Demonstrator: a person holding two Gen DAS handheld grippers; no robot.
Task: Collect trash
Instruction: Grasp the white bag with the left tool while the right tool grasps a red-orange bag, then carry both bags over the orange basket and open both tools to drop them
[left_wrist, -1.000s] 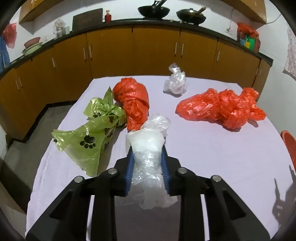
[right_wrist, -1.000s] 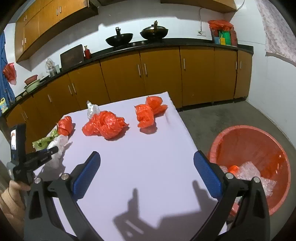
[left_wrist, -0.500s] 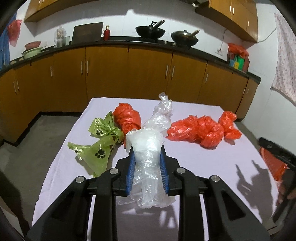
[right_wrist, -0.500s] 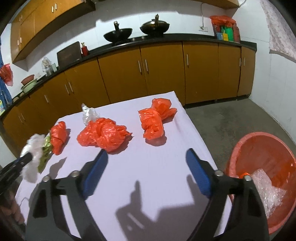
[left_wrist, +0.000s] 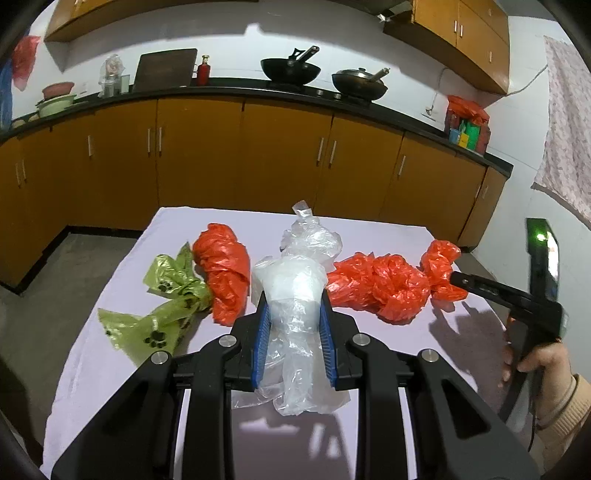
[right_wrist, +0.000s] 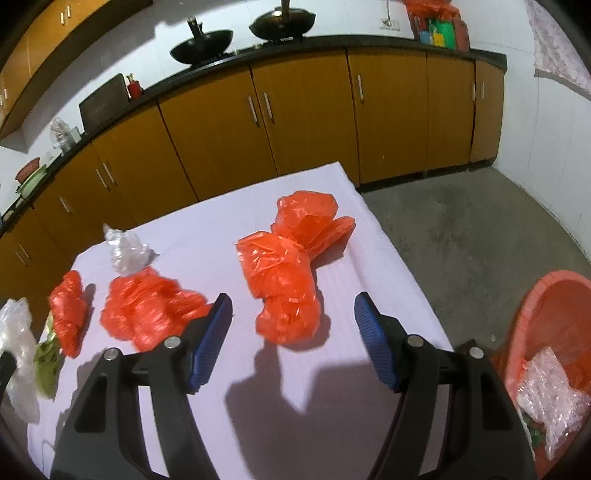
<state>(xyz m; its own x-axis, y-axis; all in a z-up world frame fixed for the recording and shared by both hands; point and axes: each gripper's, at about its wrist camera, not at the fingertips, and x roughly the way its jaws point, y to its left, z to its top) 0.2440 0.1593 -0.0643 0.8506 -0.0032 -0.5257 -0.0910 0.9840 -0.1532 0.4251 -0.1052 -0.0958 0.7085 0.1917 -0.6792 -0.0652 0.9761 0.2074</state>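
Note:
My left gripper (left_wrist: 293, 317) is shut on a clear plastic bag (left_wrist: 291, 295) and holds it above the white table (left_wrist: 110, 362). On the table lie a green paw-print bag (left_wrist: 159, 317), an orange bag (left_wrist: 223, 273), a second clear bag (left_wrist: 310, 236) and a large orange bag (left_wrist: 384, 288). My right gripper (right_wrist: 293, 328) is open, hovering just in front of an orange bag (right_wrist: 284, 288) at the table's right side. The red bin (right_wrist: 550, 350) on the floor at the right holds clear plastic.
Brown kitchen cabinets (left_wrist: 240, 162) run behind the table, with pans on the counter. The table's right edge (right_wrist: 406, 273) drops to the grey floor (right_wrist: 480, 240) beside the bin. The right gripper and the hand holding it show in the left wrist view (left_wrist: 517, 306).
My left gripper has lifted the clear bag off the table and risen. My right gripper has moved forward toward the orange bag, and its jaws have narrowed somewhat.

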